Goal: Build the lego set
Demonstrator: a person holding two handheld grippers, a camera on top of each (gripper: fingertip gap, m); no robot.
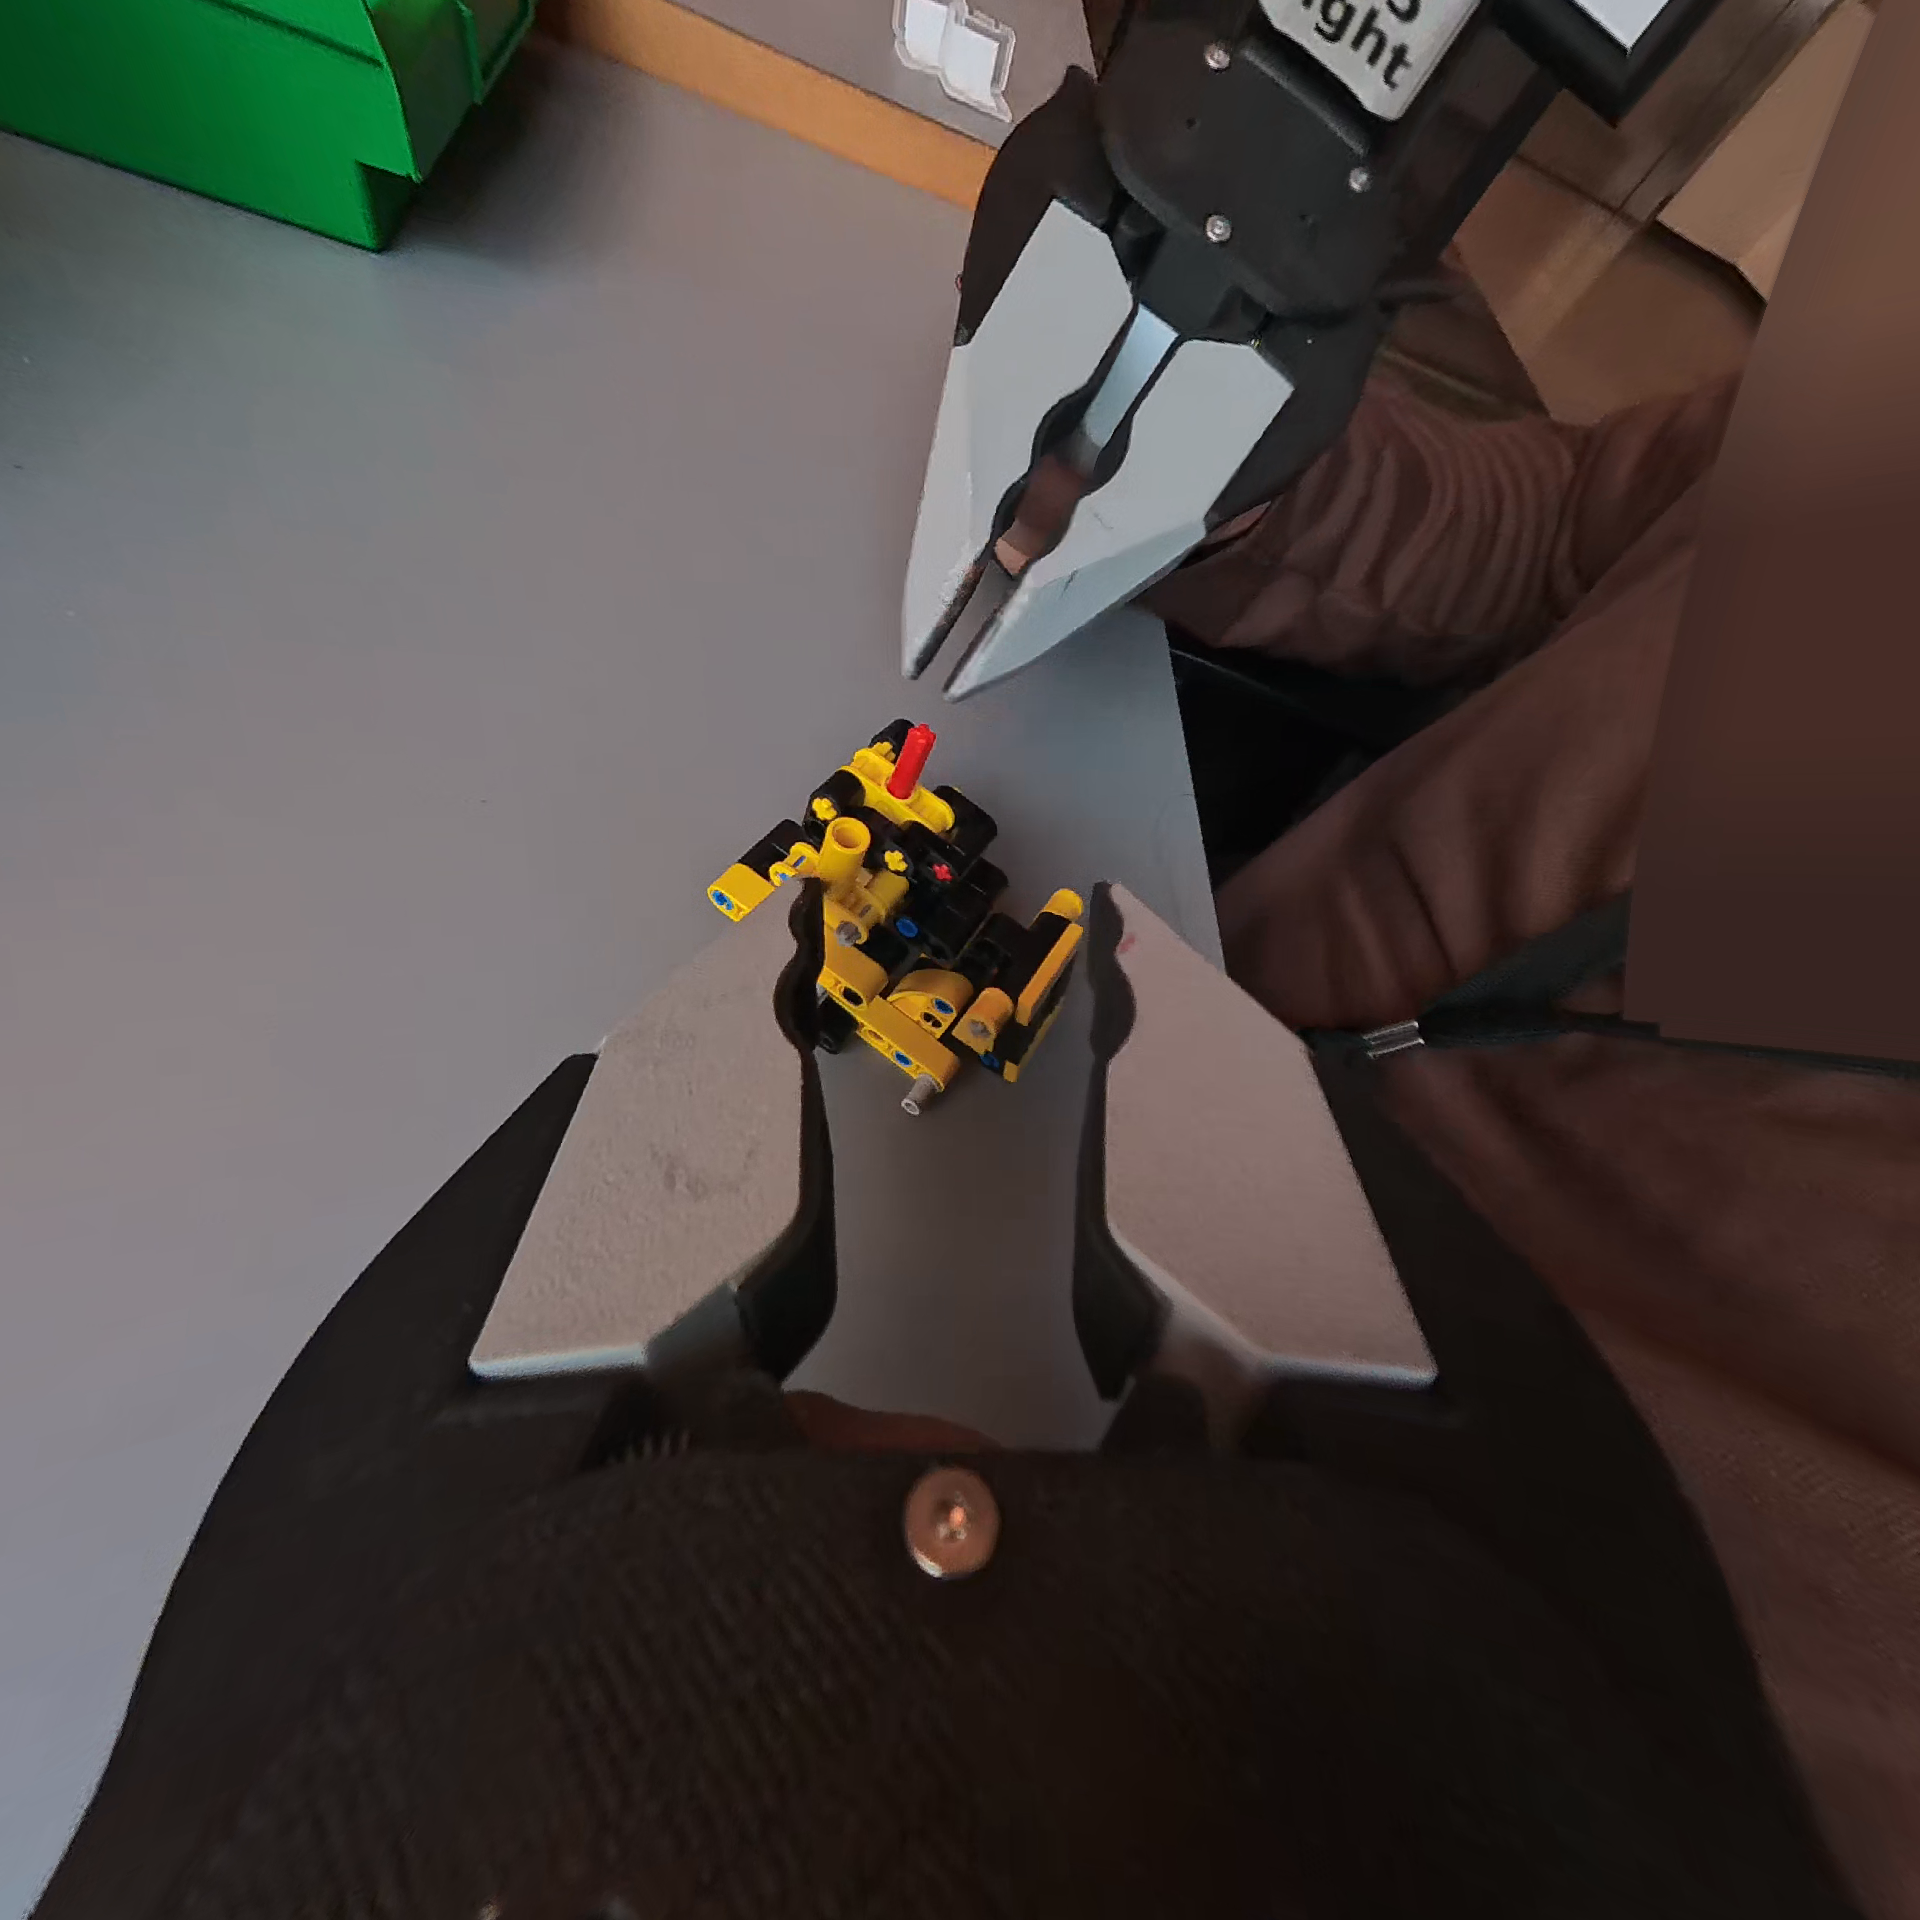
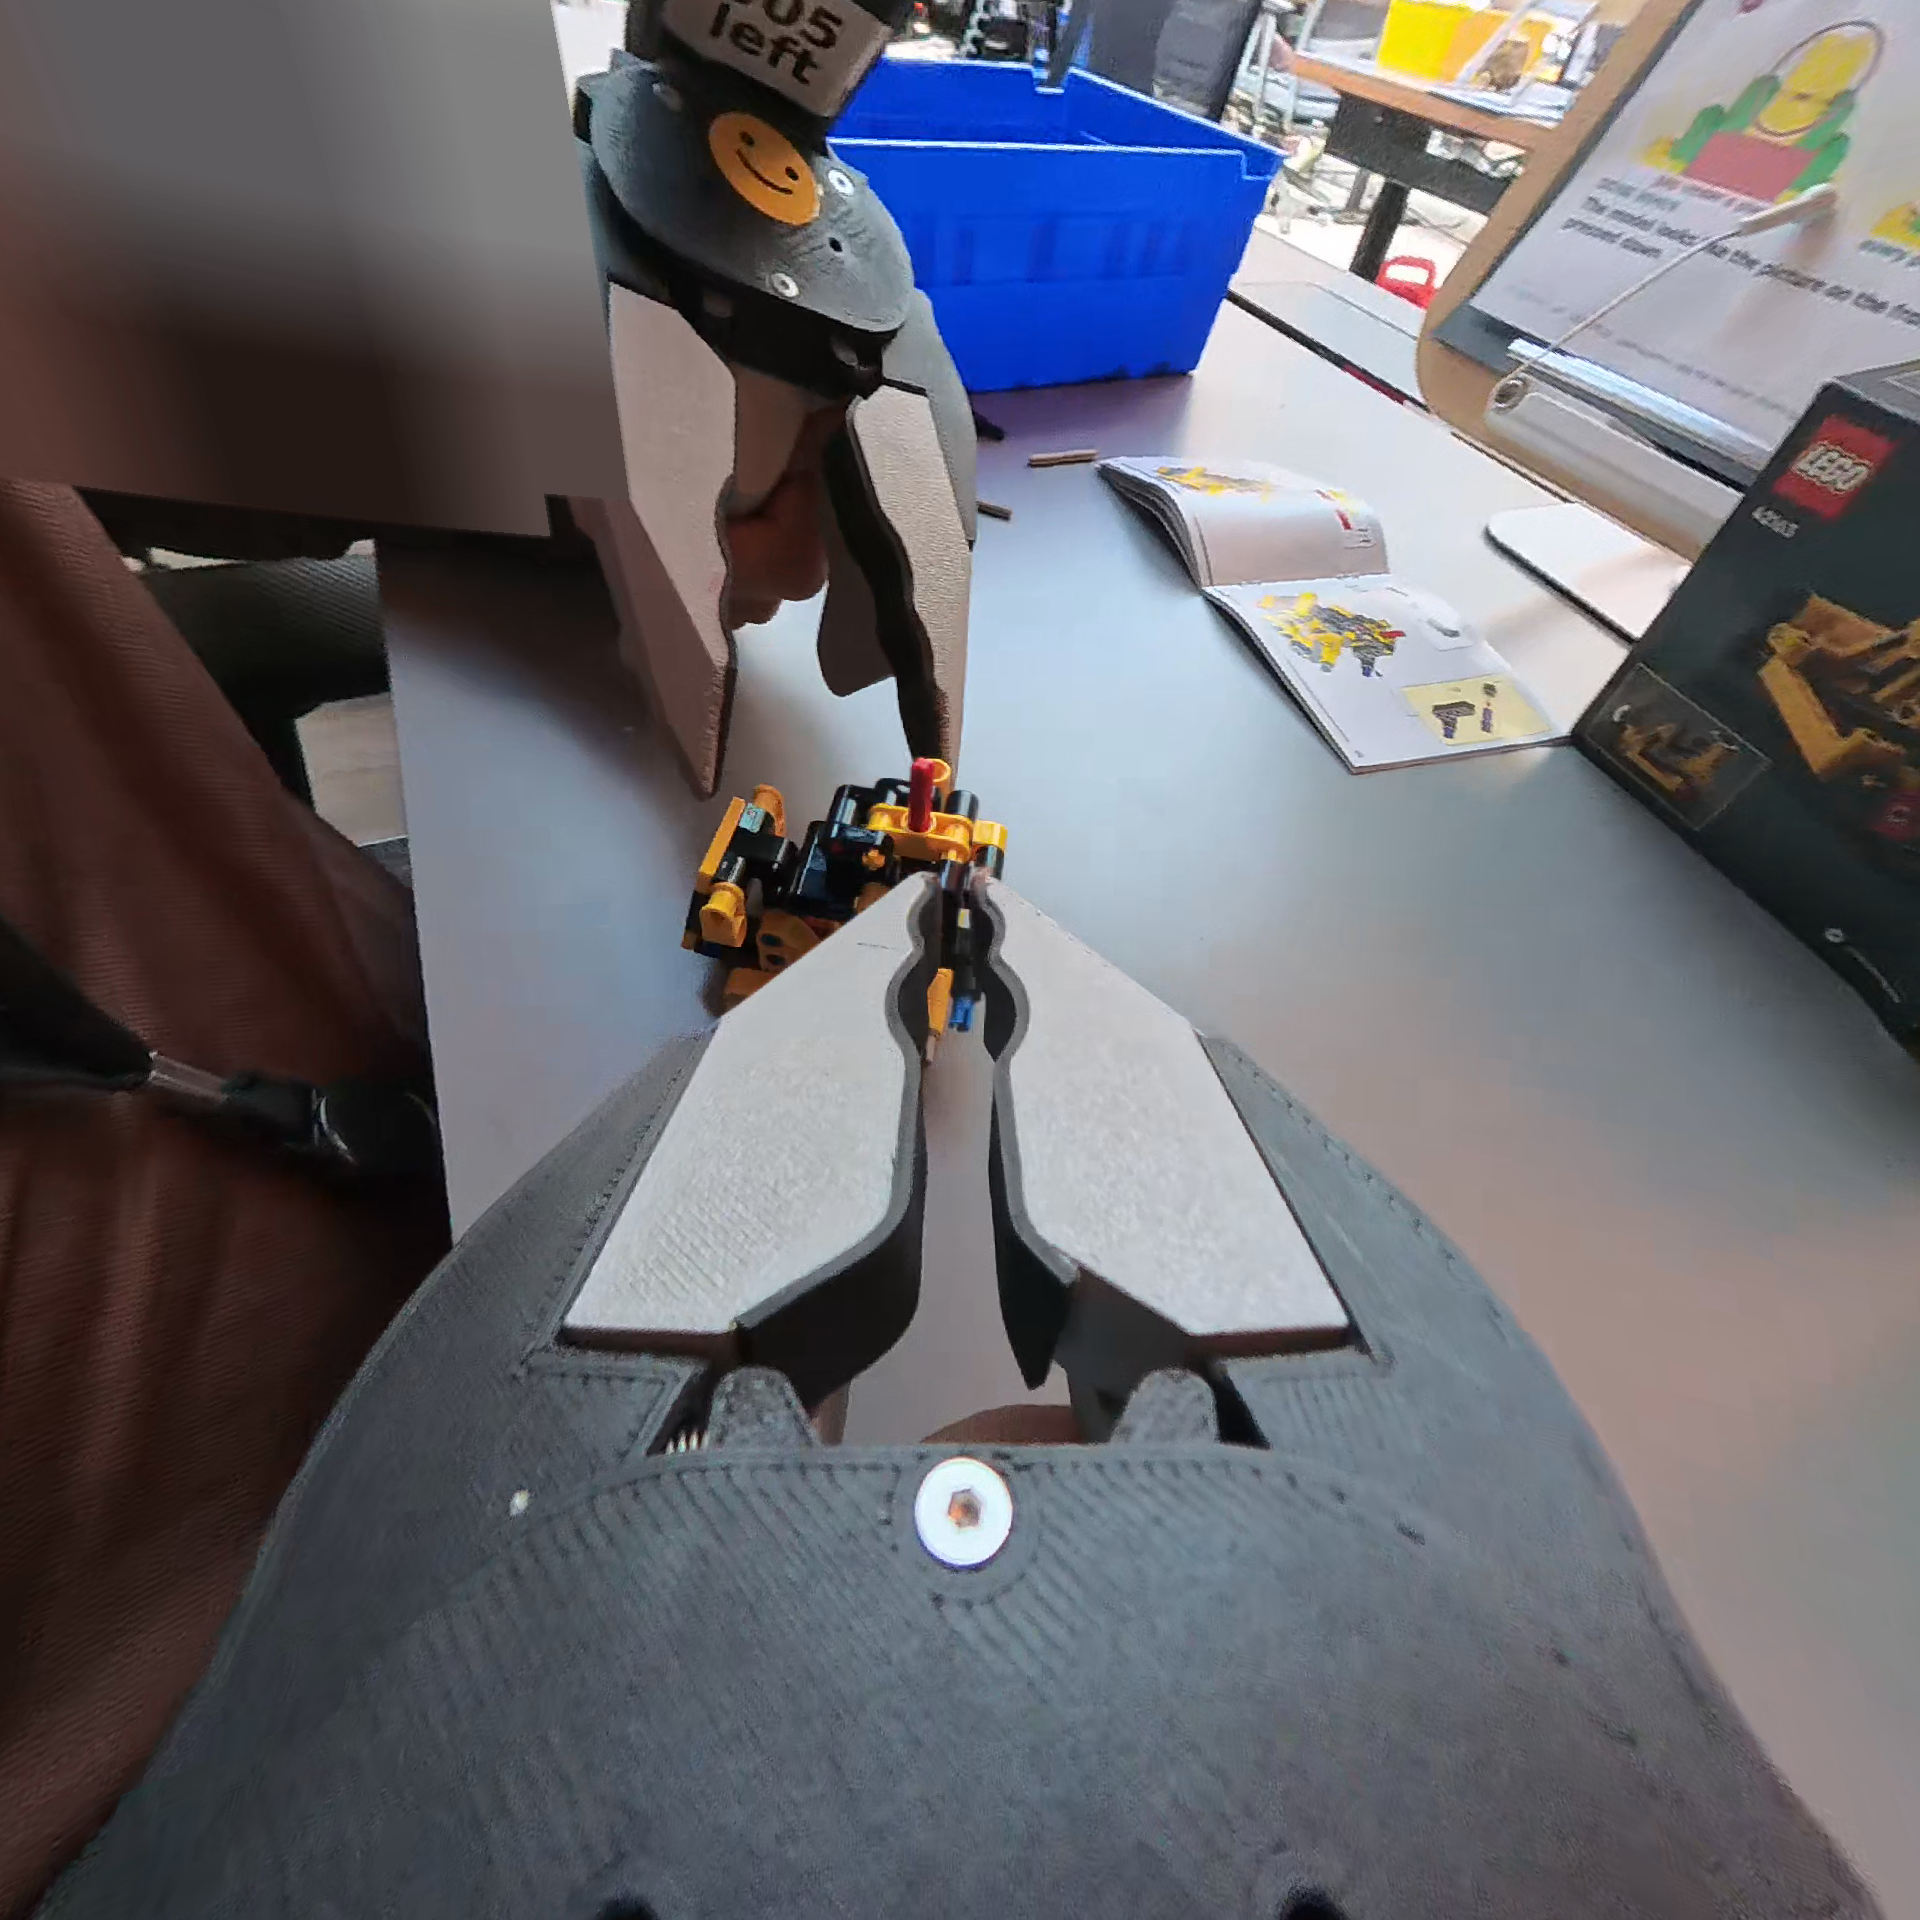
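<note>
Grey table, yellow-black lego model, seemingly unfinished.

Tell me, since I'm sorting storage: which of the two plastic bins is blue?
The blue bin stands on the table behind the left gripper in the right wrist view; the other bin, in the left wrist view, is green.

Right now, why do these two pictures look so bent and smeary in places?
Left wrist view: wide-angle lens curves the table; the lego model stays sharp. Right wrist view: background beyond the blue bin is soft; flat smeared patches were added afterwards.

Glossy plastic Lego bulldozer model; matt smooth grey tabletop; glossy green plastic bin; paper instruction booklet
</note>
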